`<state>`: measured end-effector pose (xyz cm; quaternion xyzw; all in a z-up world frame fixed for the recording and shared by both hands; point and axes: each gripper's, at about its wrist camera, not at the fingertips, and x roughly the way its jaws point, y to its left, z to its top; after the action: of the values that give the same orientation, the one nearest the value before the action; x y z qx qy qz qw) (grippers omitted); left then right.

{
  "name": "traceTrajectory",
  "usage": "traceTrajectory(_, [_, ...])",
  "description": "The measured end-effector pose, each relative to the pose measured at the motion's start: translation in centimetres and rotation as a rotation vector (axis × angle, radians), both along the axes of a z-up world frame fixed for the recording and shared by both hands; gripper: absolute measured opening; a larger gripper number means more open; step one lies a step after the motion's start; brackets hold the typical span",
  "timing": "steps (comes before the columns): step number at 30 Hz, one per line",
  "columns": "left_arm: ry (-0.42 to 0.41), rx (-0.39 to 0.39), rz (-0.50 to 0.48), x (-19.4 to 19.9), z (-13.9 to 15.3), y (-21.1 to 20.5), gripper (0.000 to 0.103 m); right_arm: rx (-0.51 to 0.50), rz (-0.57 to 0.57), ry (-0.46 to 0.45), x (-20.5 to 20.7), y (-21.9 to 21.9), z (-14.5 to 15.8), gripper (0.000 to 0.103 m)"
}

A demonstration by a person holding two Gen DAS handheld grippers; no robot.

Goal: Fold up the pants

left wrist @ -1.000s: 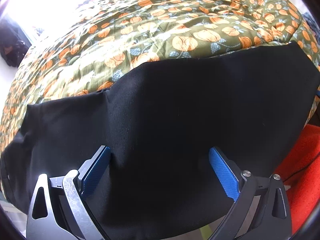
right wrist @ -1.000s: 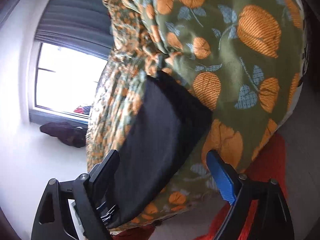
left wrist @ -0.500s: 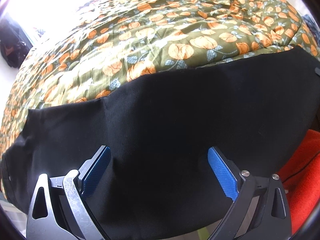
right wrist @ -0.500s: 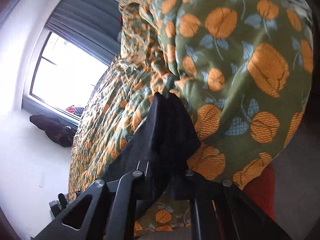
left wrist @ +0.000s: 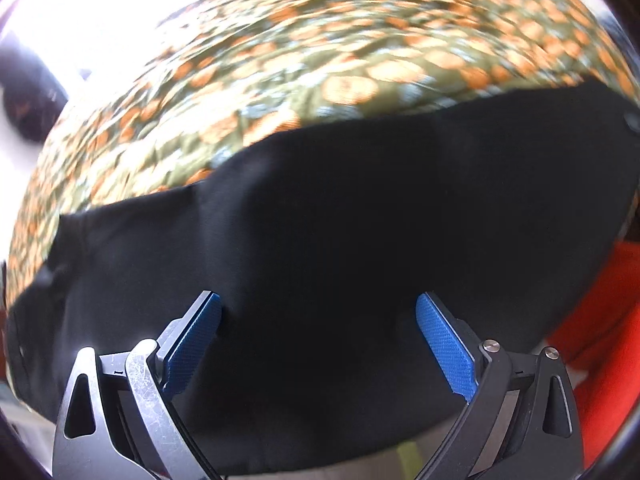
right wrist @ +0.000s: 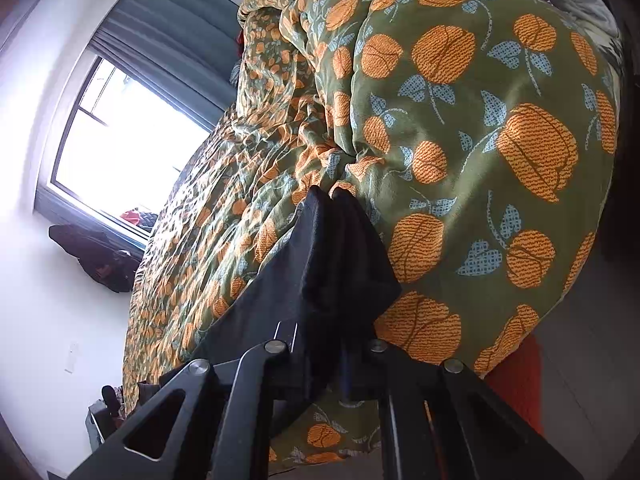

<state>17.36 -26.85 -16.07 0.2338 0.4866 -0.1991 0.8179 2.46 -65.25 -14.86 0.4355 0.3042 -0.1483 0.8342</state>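
The pants [left wrist: 340, 240] are a matt black cloth, smooth and without sheen; in the right wrist view their bunched edge [right wrist: 344, 264] shows a fine, flat weave. The bed cover [right wrist: 460, 140] is a soft olive cloth printed with orange fruit and pale blue leaves, its print stippled, its surface crumpled in fine wrinkles toward the window. The left tool [left wrist: 318, 334] has pads [left wrist: 444, 340] of blue material with a fine cross-hatched grain, set on matt black fingers, with one bare metal bar scuffed and scratched. The right tool [right wrist: 340, 364] is matt black with small shiny metal rivets. Beside the bed lies a bright red-orange cloth [left wrist: 600, 340].
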Motion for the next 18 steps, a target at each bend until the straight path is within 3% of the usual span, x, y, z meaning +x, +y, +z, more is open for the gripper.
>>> traceTrajectory(5, [0.067, -0.034, -0.031, -1.3, -0.7, 2.5, 0.099, -0.01, 0.0, -0.029, 0.0, 0.3, 0.9, 0.011])
traceTrajectory(9, [0.064, -0.017, -0.057, -1.6, -1.0, 2.6, 0.101, -0.002, 0.021, -0.082, -0.2, 1.6, 3.8, 0.011])
traceTrajectory(13, [0.109, -0.075, -0.021, -0.4, 0.6, 3.5, 0.099, -0.041, 0.116, -0.189, 0.9, 5.3, 10.3, 0.011])
traceTrajectory(18, [0.089, -0.214, 0.137, 2.5, 4.4, 10.3, 0.099, -0.099, 0.315, -0.302, 4.9, 12.8, 18.0, 0.011])
